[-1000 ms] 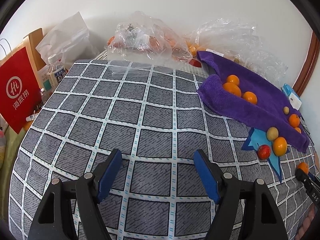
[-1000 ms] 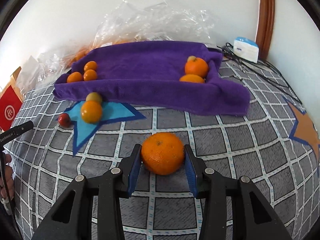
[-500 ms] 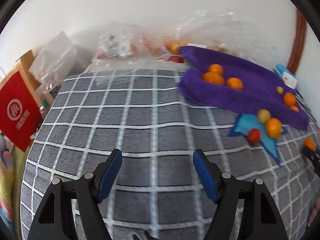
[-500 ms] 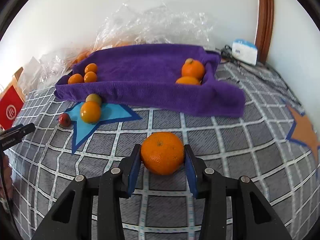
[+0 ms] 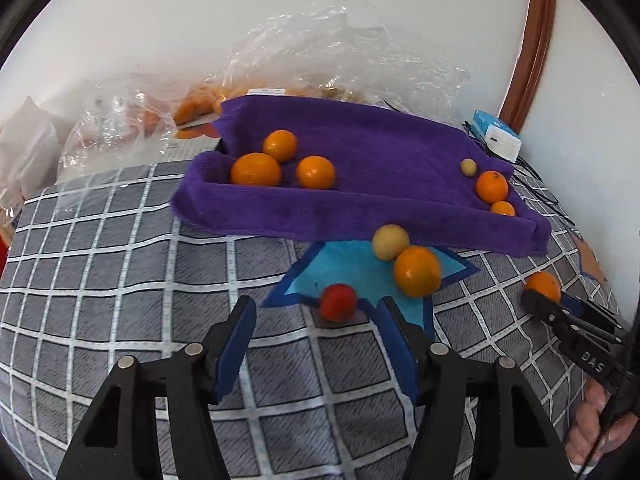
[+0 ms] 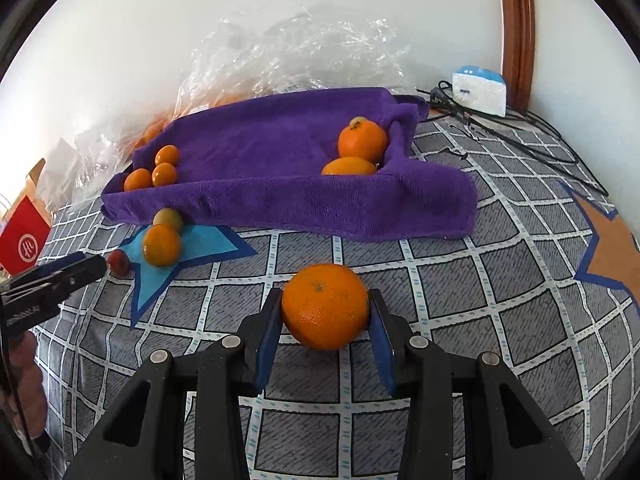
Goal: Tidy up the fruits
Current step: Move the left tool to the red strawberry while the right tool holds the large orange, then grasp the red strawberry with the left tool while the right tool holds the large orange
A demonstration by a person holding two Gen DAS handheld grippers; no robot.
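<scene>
In the left wrist view, the left gripper (image 5: pixel 314 322) is released with nothing between its pads, though its jaws have just been narrowing as it lines up on the small red fruit (image 5: pixel 338 302), which lies just beyond the fingertips at about 1 o'clock on the blue star patch (image 5: pixel 340 258). I judge this the approach to a pick; the next move calls for easing forward until the pads flank the fruit, then closing gently so it does not roll away. Past it, at 1 o'clock, a loose orange (image 5: pixel 417 270) touches a yellowish fruit (image 5: pixel 390 241). In the right wrist view, the right gripper (image 6: pixel 325 322) is clenched on a large orange (image 6: pixel 325 305), low over the checked cover (image 6: pixel 460 280). At 12 o'clock the purple towel tray (image 6: pixel 280 196) holds three small oranges in its left corner and two bigger ones, with a small fruit behind, in its right.
</scene>
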